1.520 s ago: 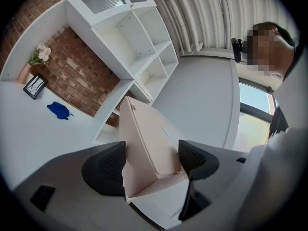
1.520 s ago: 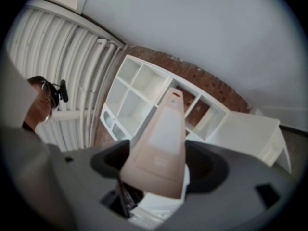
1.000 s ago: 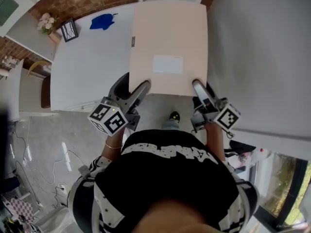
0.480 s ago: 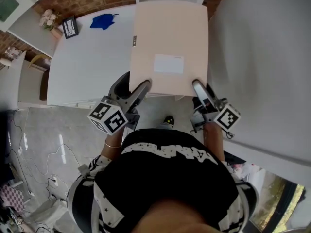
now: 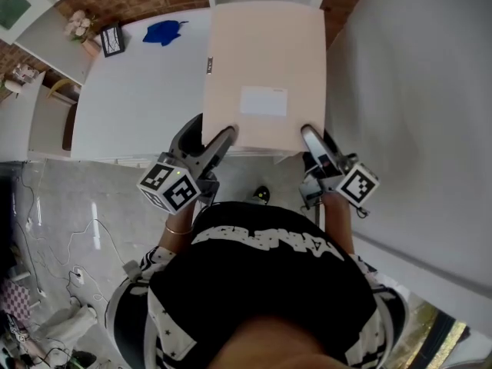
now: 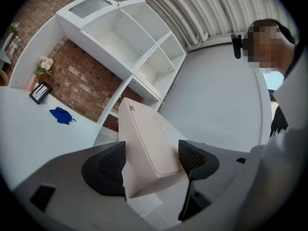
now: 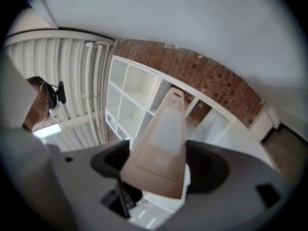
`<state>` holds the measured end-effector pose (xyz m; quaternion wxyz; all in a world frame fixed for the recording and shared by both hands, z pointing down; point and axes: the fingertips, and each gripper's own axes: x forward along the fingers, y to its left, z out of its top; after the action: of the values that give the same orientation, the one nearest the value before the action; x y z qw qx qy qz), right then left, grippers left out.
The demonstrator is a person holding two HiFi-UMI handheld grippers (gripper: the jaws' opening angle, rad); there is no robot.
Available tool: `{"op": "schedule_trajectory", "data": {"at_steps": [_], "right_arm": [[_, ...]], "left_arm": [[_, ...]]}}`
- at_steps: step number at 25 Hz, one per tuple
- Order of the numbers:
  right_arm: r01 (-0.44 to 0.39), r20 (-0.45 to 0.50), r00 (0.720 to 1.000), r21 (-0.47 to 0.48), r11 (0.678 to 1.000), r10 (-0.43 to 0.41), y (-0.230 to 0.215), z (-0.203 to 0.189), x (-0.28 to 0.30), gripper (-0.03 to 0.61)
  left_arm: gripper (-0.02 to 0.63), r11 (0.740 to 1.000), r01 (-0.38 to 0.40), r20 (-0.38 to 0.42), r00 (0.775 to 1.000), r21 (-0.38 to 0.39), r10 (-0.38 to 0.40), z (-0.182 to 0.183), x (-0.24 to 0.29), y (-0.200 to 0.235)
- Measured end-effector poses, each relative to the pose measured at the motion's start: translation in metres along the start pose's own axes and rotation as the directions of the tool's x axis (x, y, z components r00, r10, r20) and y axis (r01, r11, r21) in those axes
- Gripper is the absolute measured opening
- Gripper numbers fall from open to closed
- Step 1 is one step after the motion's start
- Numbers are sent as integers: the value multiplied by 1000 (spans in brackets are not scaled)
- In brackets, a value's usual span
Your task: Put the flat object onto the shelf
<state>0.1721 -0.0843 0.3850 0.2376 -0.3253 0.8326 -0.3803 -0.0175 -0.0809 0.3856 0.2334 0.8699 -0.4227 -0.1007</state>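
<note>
- Head view shows the left gripper (image 5: 209,135) with its fingers clamped on the near left corner of the flat box (image 5: 264,75), the same hold as 1 second ago.
- Beneath the box, which is carried level in the air, the white surface (image 5: 138,98) and floor have shifted. I judge the walk to the shelf is under way.
- On the near right corner, the right gripper (image 5: 314,138) fingers pinch it.
- Ahead, the shelf (image 6: 120,37) compartments in view show nothing inside.
</note>
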Motion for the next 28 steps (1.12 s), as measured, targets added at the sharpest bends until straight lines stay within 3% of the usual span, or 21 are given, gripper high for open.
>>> {"op": "schedule_trajectory", "data": {"at_steps": [11,28], "right_arm": [[-27,-36,999,-2,1000,26,-11,10,10,371],[0,-29,1000,-11,1000,0,-33,31,47,371]], "left_arm": [[360,999,-33,19,999,7,33,0,10,2],[360,1000,5,4,1000,23,-5,19,48,31]]}}
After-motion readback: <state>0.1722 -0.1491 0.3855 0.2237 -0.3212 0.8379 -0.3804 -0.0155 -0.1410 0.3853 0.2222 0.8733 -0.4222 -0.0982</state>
